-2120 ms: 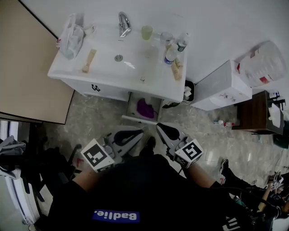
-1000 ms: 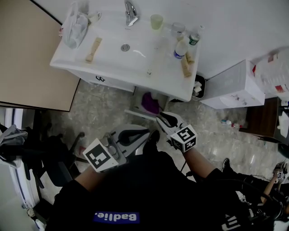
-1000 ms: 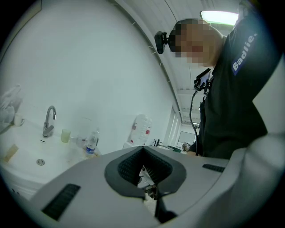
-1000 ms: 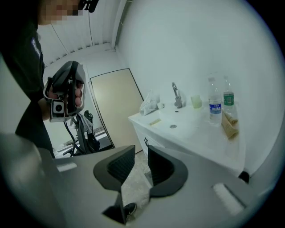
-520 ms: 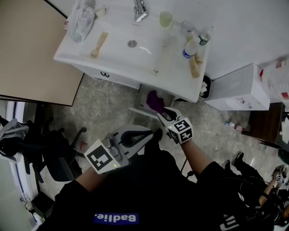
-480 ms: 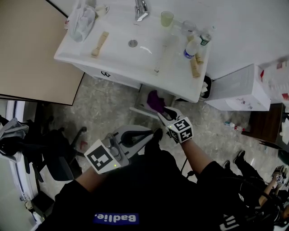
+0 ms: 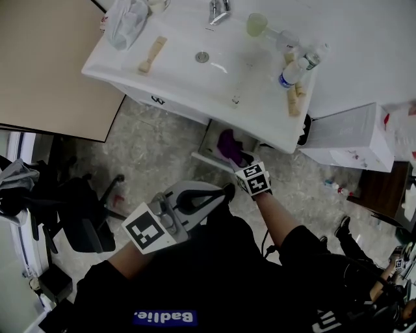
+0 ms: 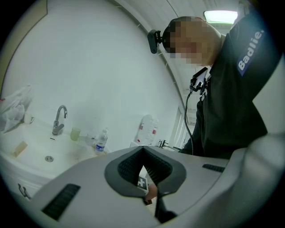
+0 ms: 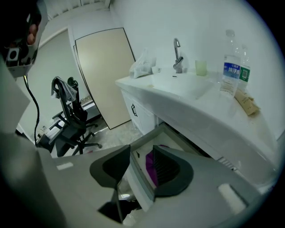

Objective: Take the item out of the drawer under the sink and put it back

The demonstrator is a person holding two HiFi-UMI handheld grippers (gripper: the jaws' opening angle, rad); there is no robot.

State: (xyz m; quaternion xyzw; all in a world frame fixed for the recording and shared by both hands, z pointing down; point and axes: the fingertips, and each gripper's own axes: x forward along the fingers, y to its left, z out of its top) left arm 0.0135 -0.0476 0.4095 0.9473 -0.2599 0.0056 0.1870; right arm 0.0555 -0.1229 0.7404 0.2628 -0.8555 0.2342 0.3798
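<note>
- White bathroom with a speckled stone floor [image 7: 156,146]; a white sink counter [image 7: 188,81] carries a tap [image 7: 219,10], a green cup [image 7: 256,25] and a water bottle [image 7: 296,65]
- Under the counter, on its right part, a white drawer [image 7: 209,158] stands pulled out
- The item [image 7: 227,144] is a soft purple thing, something like folded cloth or a bag; its exact kind I cannot tell. It lies inside the drawer, on the white bottom, close behind the front wall
- The right gripper [image 9: 141,156] points steeply down at the front of the drawer. Its jaws have just been opening and now stand well apart, and the pads press on nothing
- In the right gripper view the front wall of the drawer passes through the gap between the two jaws. The near jaw is outside the drawer and the far jaw is over the inside
- The purple item shows just beside the far pad, partly hidden behind it. If it touches the pad, I cannot tell
- The left gripper [image 7: 224,190] is held about level in front of the person's body, well apart from the drawer. Its jaw tips are together and it holds nothing
</note>
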